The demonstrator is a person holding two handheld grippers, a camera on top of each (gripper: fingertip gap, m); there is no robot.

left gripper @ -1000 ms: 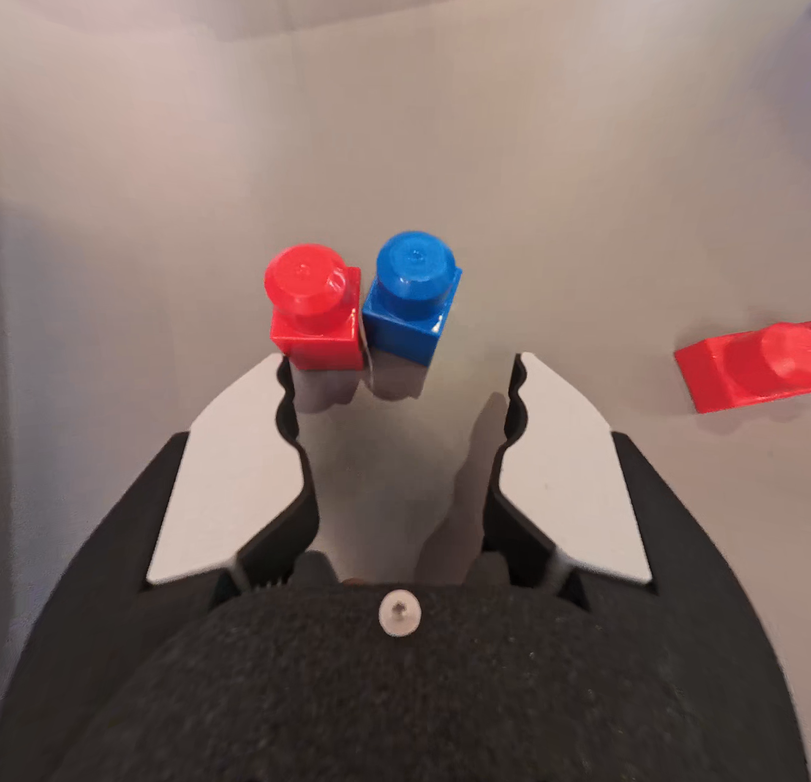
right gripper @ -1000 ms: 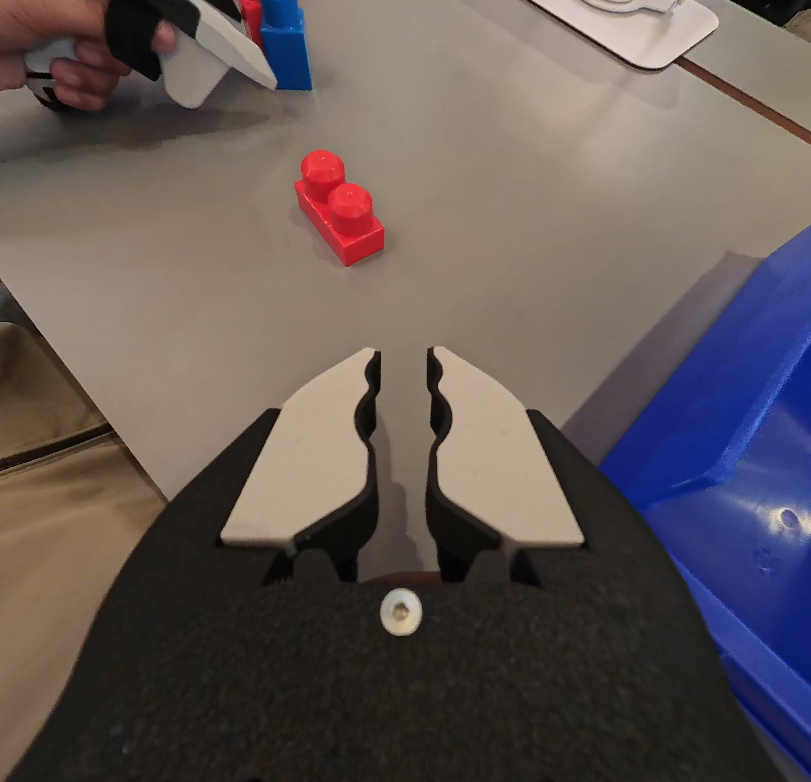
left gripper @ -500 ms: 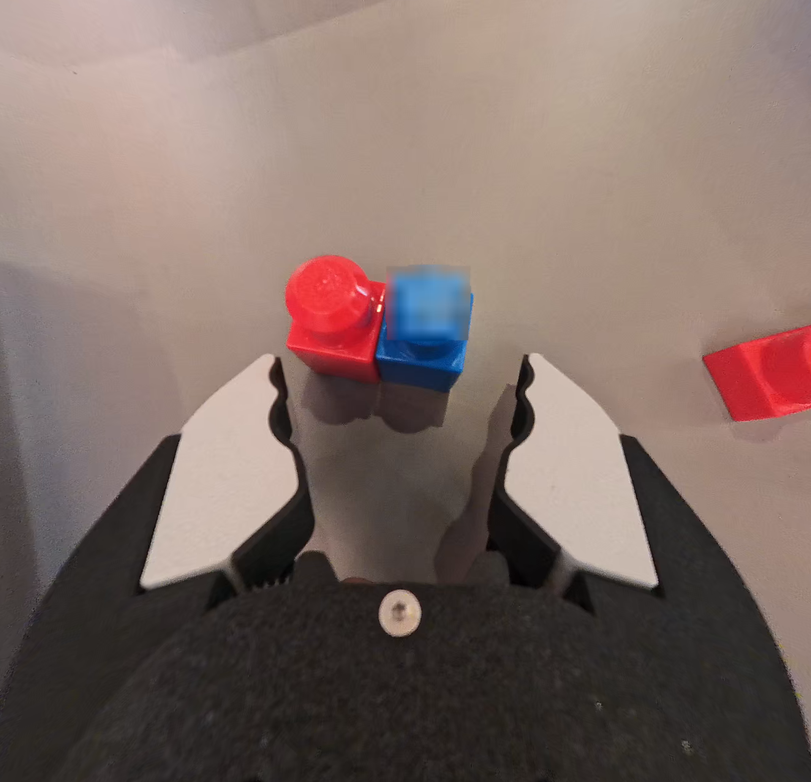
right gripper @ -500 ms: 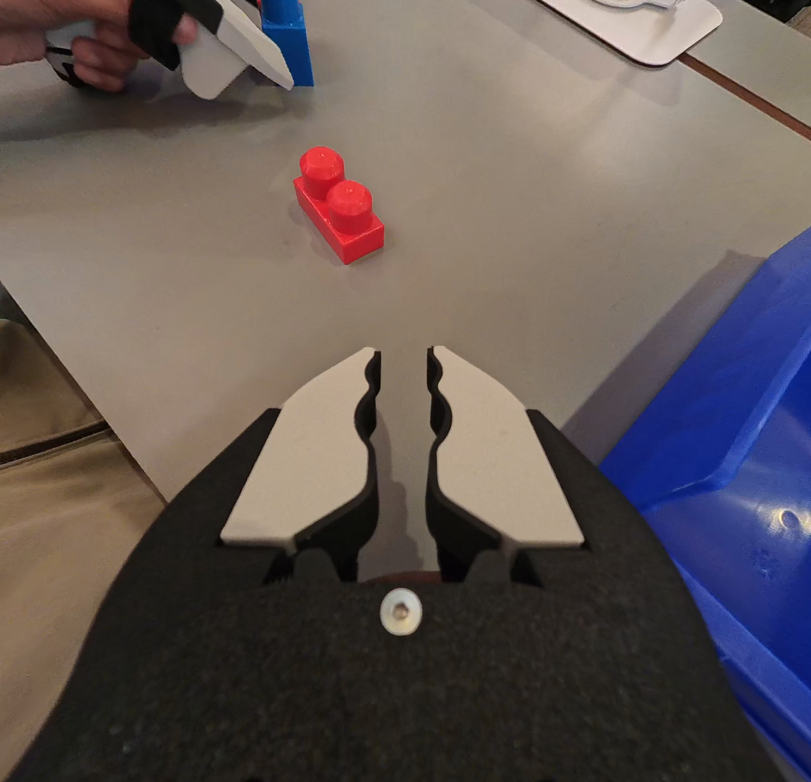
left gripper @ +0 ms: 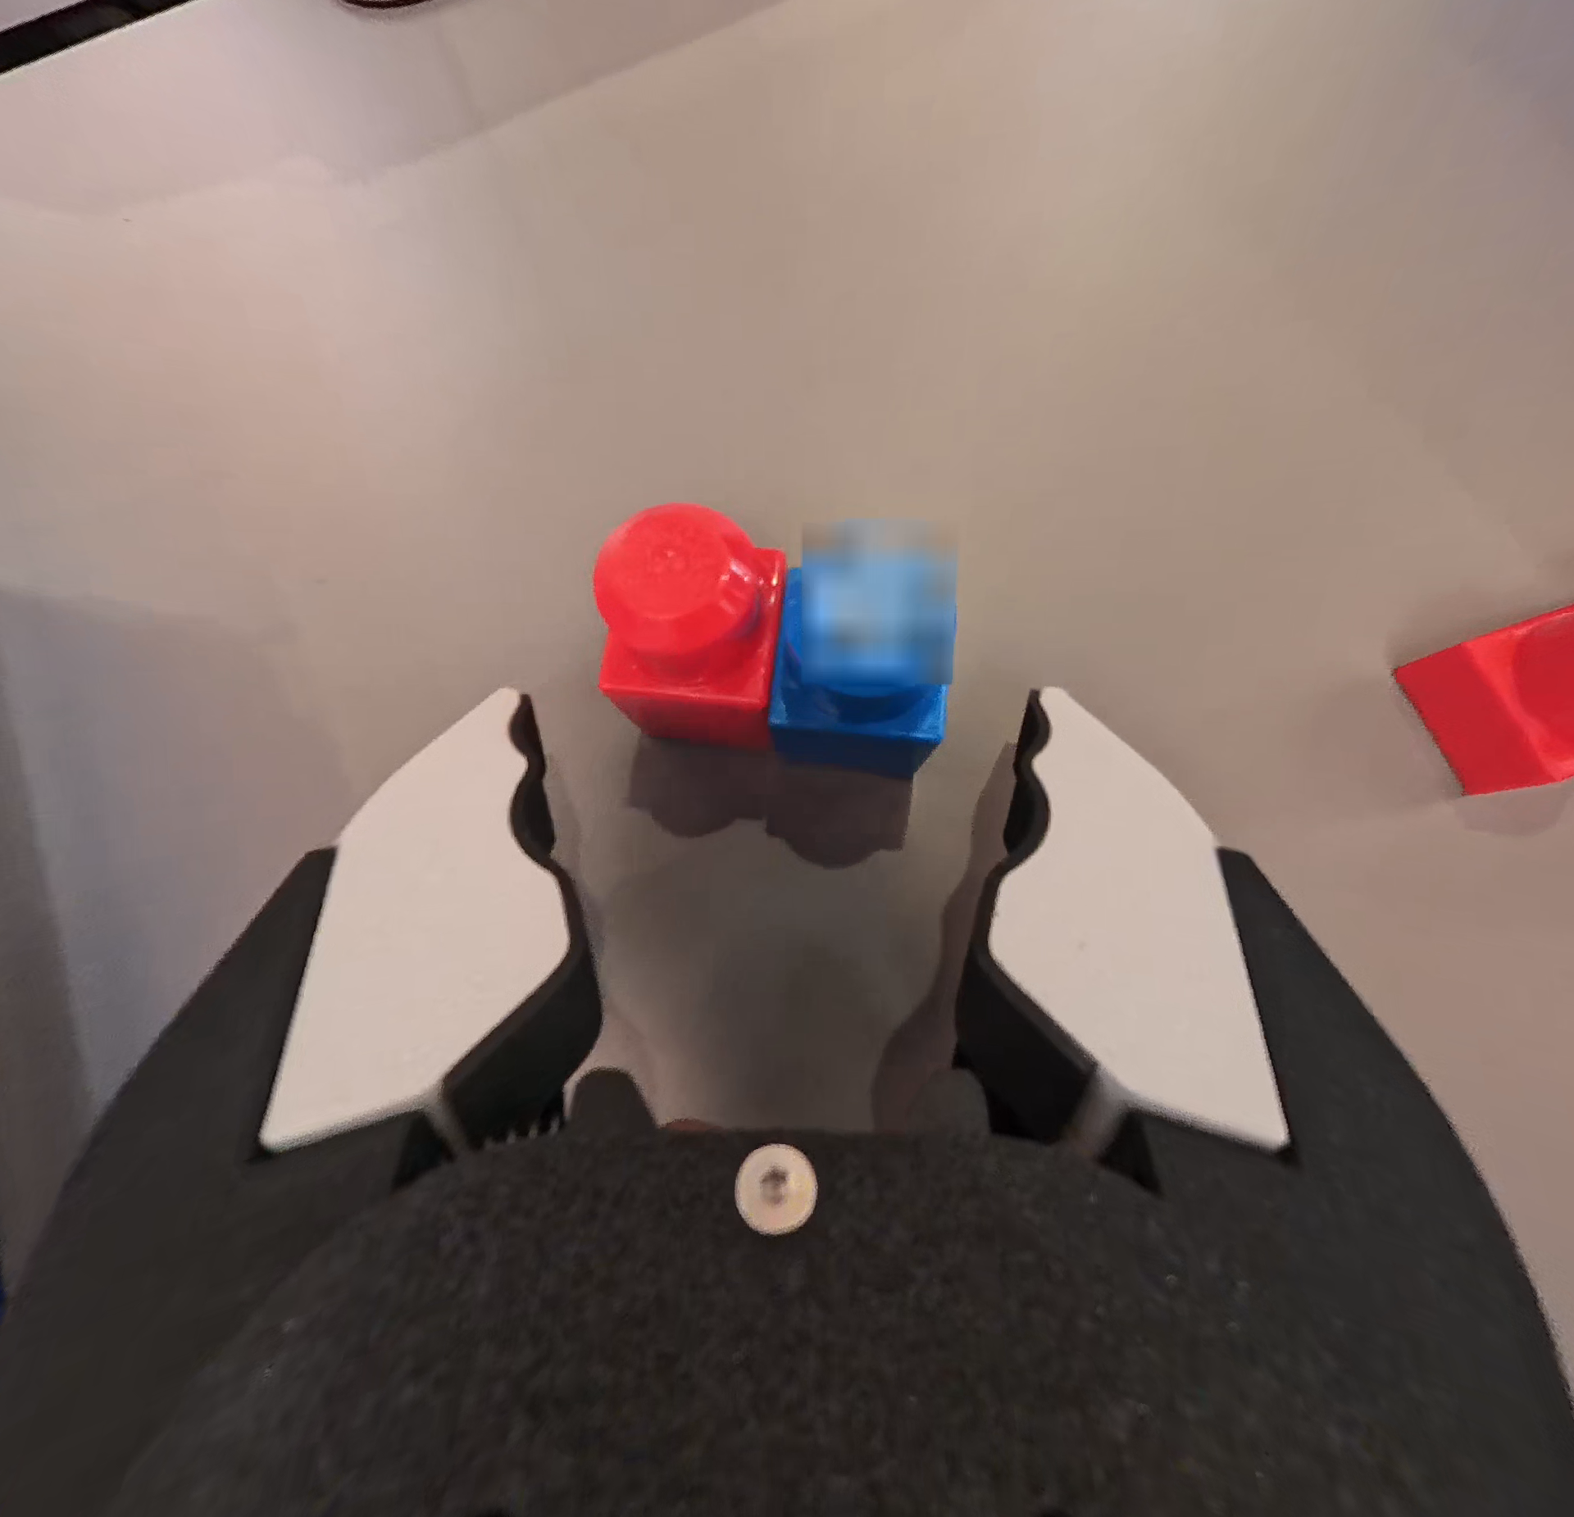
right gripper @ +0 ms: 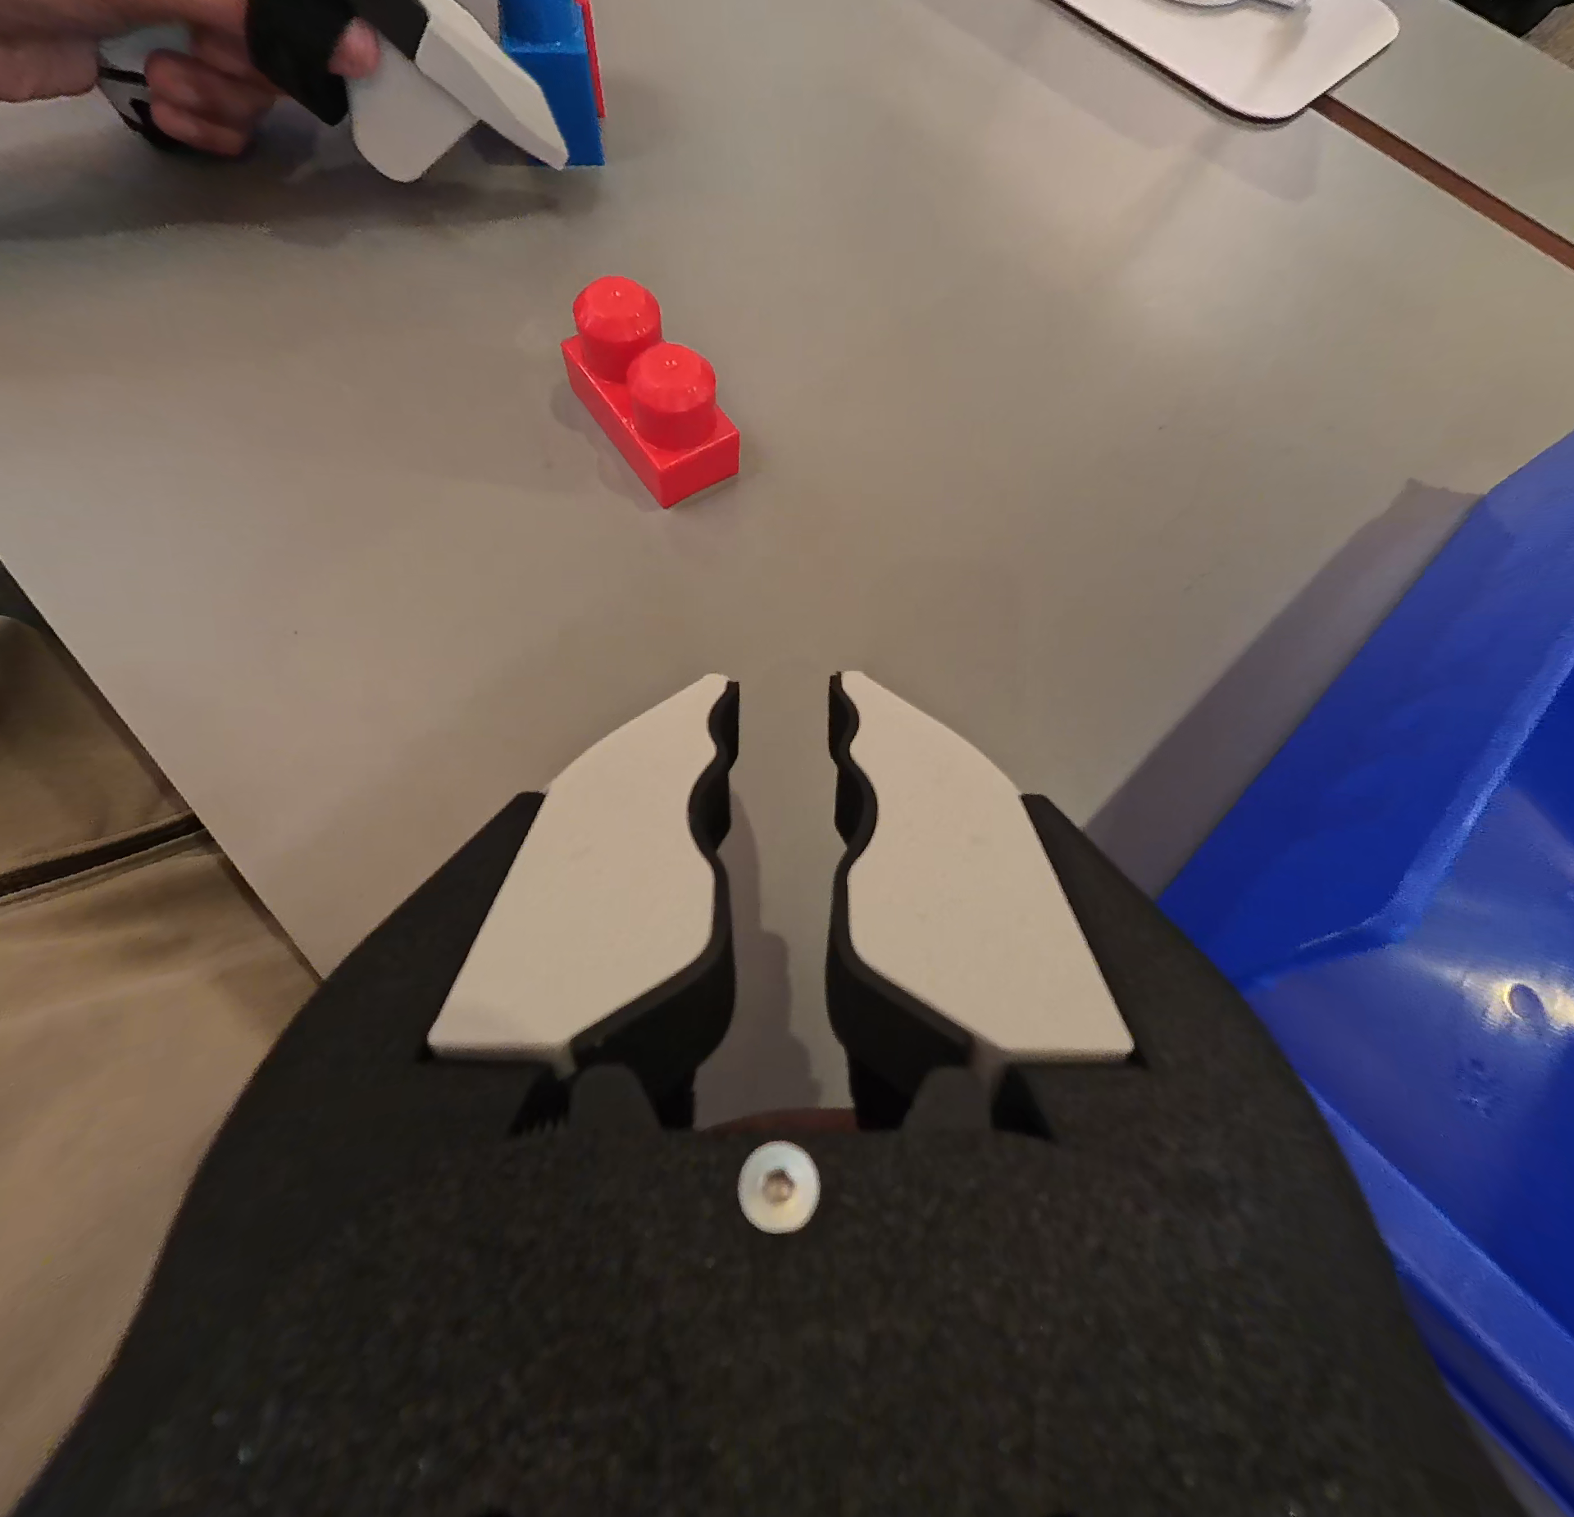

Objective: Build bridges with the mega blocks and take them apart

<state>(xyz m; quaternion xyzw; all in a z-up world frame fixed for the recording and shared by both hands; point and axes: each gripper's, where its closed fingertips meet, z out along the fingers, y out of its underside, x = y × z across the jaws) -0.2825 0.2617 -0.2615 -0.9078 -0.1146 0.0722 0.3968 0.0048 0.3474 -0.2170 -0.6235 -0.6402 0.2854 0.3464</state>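
The left gripper (left gripper: 775,744), jaws wide and empty, hovers just short of two upright single-stud blocks, red (left gripper: 686,625) touching blue (left gripper: 860,693), directly ahead. The two-stud red block (right gripper: 652,390) lies well ahead of the right gripper (right gripper: 784,693), nearly closed and empty, its long axis running diagonally away leftward.

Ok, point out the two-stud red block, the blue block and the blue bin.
two-stud red block (right gripper: 673,433): right wrist view, on its top face
blue block (right gripper: 558,80): right wrist view, on its side wall
blue bin (right gripper: 1405,837): right wrist view, on its rim
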